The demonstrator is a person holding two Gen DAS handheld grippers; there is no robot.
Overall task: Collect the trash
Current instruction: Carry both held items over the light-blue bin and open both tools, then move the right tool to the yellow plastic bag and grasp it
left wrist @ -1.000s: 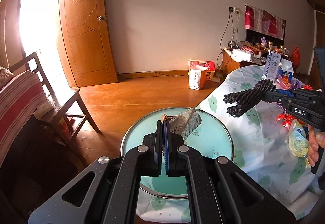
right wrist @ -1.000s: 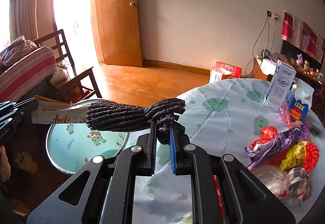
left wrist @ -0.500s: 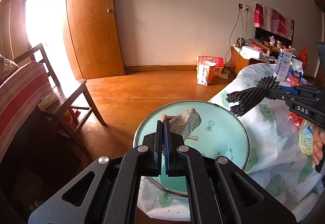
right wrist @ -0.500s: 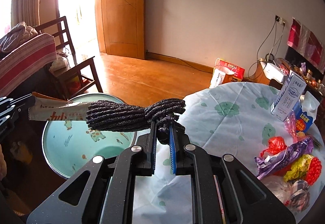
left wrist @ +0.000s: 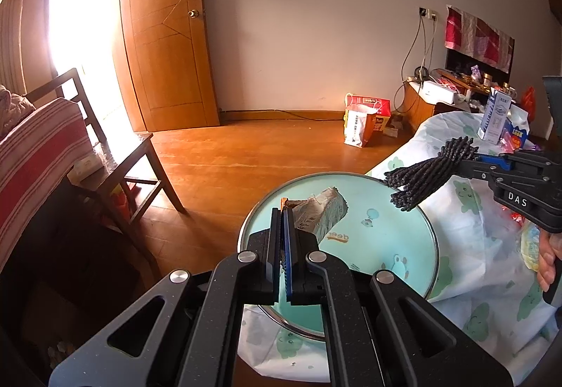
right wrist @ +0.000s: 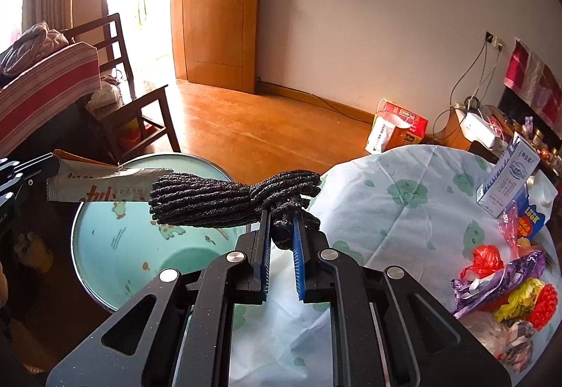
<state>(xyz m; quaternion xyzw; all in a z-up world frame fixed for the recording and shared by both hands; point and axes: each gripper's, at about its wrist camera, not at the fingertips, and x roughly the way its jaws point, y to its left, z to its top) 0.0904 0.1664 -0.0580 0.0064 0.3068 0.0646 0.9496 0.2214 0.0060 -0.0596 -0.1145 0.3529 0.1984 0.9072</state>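
Note:
My left gripper [left wrist: 283,213] is shut on a grey paper wrapper [left wrist: 318,211], held above the round turquoise basin [left wrist: 393,246]. The same wrapper [right wrist: 102,185] shows at the left of the right wrist view, over the basin [right wrist: 116,246]. My right gripper [right wrist: 282,216] is shut on a knotted bundle of black cord [right wrist: 224,199], whose loose end reaches over the basin's rim. In the left wrist view that cord [left wrist: 426,172] hangs at the basin's right edge, held by the right gripper [left wrist: 472,162].
The table wears a pale cloth with green prints [right wrist: 397,211]. Cartons [right wrist: 509,176] and a heap of coloured wrappers and bags [right wrist: 502,285] lie on its right side. A wooden chair [left wrist: 116,155] and a striped sofa [left wrist: 35,155] stand left. Paper bags [left wrist: 365,120] sit on the floor.
The right gripper has carried the black cord leftward, so its end now overlaps the basin's rim. The left gripper has kept the wrapper over the basin, barely shifting.

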